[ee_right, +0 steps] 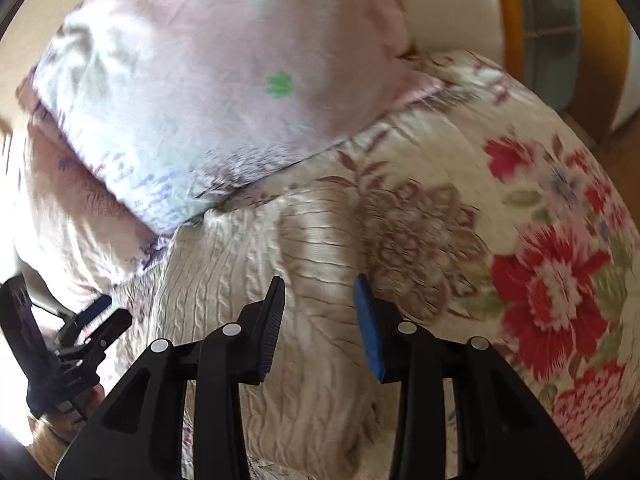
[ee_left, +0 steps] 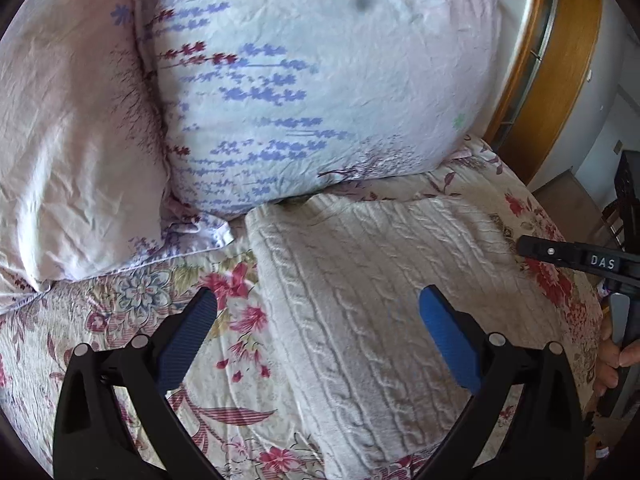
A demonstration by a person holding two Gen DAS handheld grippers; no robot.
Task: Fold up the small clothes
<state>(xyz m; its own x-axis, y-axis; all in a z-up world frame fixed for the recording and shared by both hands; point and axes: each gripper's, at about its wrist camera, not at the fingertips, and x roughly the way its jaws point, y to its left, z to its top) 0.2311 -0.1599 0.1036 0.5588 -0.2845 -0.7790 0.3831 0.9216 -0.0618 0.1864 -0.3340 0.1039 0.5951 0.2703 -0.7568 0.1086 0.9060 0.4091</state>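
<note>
A cream cable-knit garment point(ee_left: 360, 248) lies folded flat on the floral bedspread, its far edge tucked against a pillow. My left gripper point(ee_left: 318, 292) hovers over the garment's left edge, its jaws wide open and nothing between the blue pads. In the right wrist view the same knit point(ee_right: 240, 248) lies under my right gripper point(ee_right: 321, 280), whose jaws stand partly open with a clear gap and no cloth pinched. The right gripper's black finger point(ee_left: 560, 254) reaches in from the right edge, held by a hand point(ee_left: 612, 356). The left gripper point(ee_right: 92, 320) shows at the lower left.
A lavender-print pillow point(ee_left: 312, 80) and a pale pink pillow point(ee_left: 68, 132) lean at the head of the bed. The floral bedspread point(ee_right: 552, 280) extends to the right. A curved wooden headboard point(ee_left: 540, 64) rises behind, and the bed's edge drops to the floor at the right.
</note>
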